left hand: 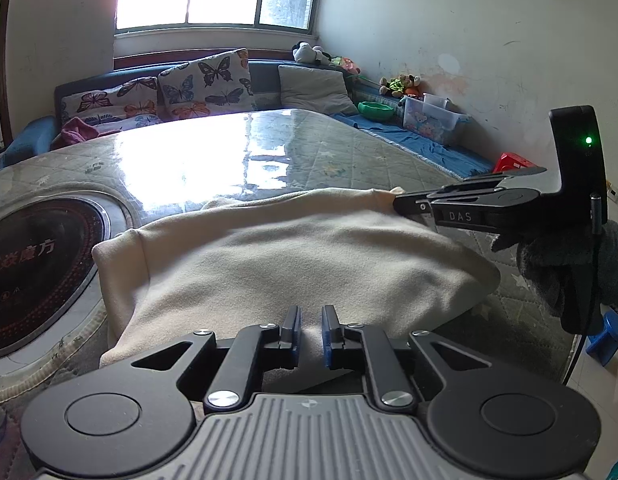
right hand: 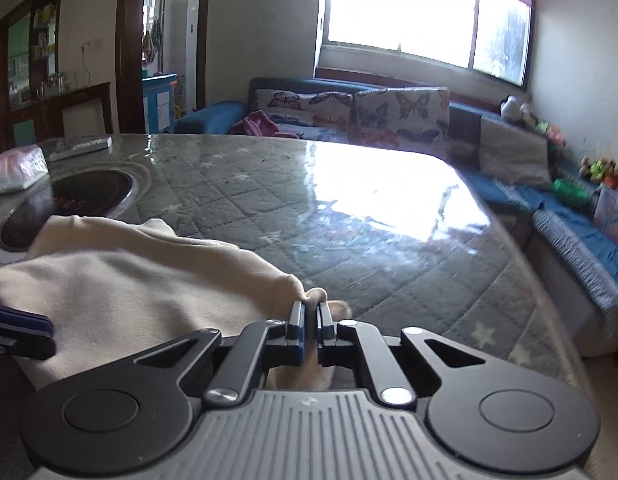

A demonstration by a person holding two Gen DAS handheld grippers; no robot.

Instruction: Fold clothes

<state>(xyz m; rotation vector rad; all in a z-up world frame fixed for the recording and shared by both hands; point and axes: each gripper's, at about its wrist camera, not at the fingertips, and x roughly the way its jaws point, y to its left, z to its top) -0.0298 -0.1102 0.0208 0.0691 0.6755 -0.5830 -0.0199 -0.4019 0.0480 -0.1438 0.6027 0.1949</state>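
The cream fleece garment [left hand: 277, 256] is lying bunched on the glass-topped quilted table [left hand: 349, 152], a cuffed end at its left, so the folding is looking barely underway, with squaring and flattening left to do. The left gripper [left hand: 311, 326] is pinching the near edge, its jaws closing on a fold of fleece. The right gripper [right hand: 308, 316] is clamping a corner of the same cloth at the far right (raised off the table in the left wrist view). To the left, the inset induction cooktop [left hand: 33, 264] is sitting just beside the cloth and could be crowding any spreading. A plastic-wrapped packet [right hand: 17, 172] is resting beyond it.
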